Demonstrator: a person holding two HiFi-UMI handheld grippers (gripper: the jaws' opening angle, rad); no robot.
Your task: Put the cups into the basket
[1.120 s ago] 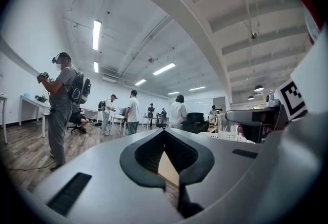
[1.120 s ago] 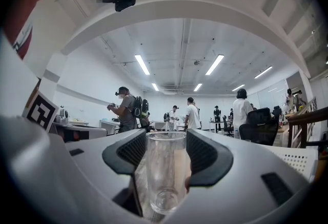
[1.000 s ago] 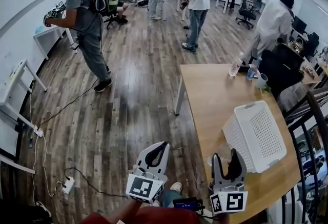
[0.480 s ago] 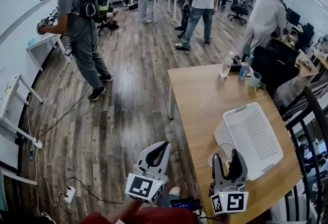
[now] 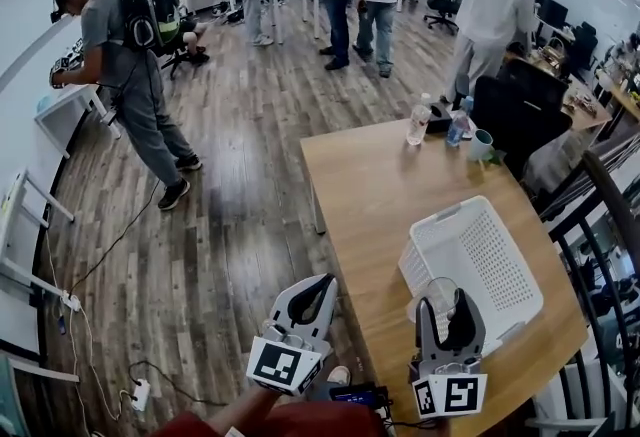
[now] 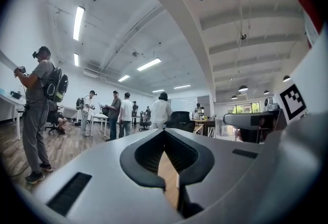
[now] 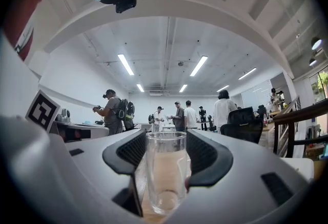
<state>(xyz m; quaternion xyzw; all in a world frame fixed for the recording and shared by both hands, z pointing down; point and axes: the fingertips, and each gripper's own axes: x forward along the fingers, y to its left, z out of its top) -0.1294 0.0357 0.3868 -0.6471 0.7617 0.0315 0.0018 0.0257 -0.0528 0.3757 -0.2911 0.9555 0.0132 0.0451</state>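
The cup (image 5: 437, 292), a clear empty glass, is seen upright between the jaws of the right tool (image 5: 447, 307), near the front edge of the worktop (image 5: 380, 195). The basket (image 5: 452, 216) lies just beyond and to the right of the cup, its near corner close beside the glass and its long axis running away and to the right across the worktop. The coming move is judged to be a short carry forward and to the right, up over the near wall and down inside.

In the right gripper view the jaws are closed to the width of the glass, with the pads against its sides low down, so the cup is taken to be gripped. Whether its base is clear of the wood cannot be told.

The left tool (image 5: 308, 303) is held out over the floor, well left of the worktop edge, with its jaws drawn together and nothing between them. The right tool is by far the nearer to the basket.
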